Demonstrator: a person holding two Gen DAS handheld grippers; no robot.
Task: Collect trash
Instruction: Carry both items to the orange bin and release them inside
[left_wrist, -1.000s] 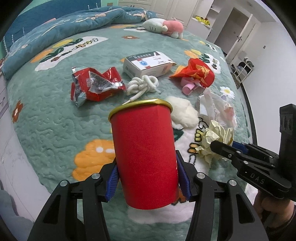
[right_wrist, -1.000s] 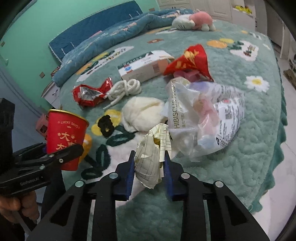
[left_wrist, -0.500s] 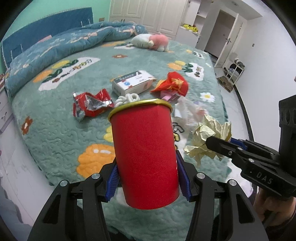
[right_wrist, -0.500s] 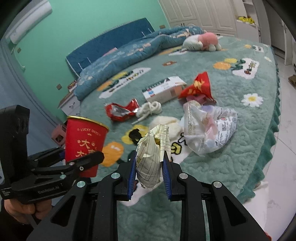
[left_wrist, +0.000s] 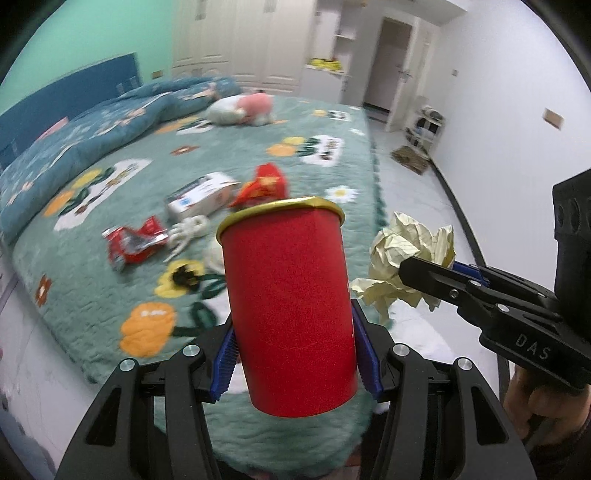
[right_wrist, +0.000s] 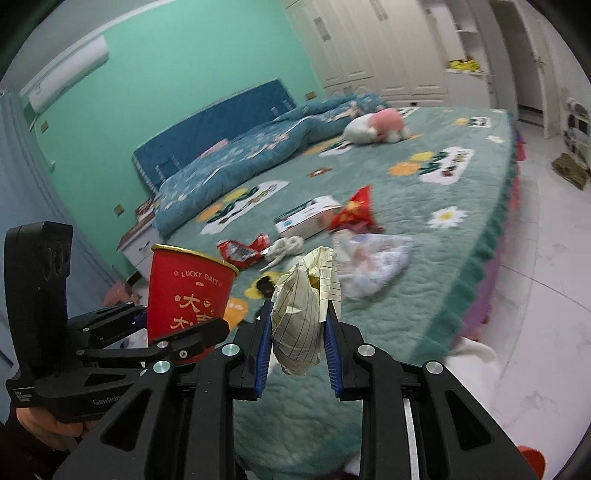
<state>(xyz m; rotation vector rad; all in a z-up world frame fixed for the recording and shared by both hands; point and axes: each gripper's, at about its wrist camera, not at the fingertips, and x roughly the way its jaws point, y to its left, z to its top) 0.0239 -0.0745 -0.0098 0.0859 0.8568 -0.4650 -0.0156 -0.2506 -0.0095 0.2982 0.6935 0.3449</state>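
Note:
My left gripper is shut on an upright red paper cup with a gold rim, held in the air off the bed's near edge; the cup also shows in the right wrist view. My right gripper is shut on a crumpled ball of lined yellow paper, held beside the cup; the ball shows in the left wrist view. On the green bed lie a red foil wrapper, a white box, a red packet, a coiled white cord and a clear plastic bag.
The green flowered bedspread has a blue quilt and a plush toy at its far side. White tiled floor lies right of the bed. White wardrobes and an open door stand behind.
Both grippers have pulled back and up from the bed with the cup and the paper ball in them. The litter on the bed now looks farther away.

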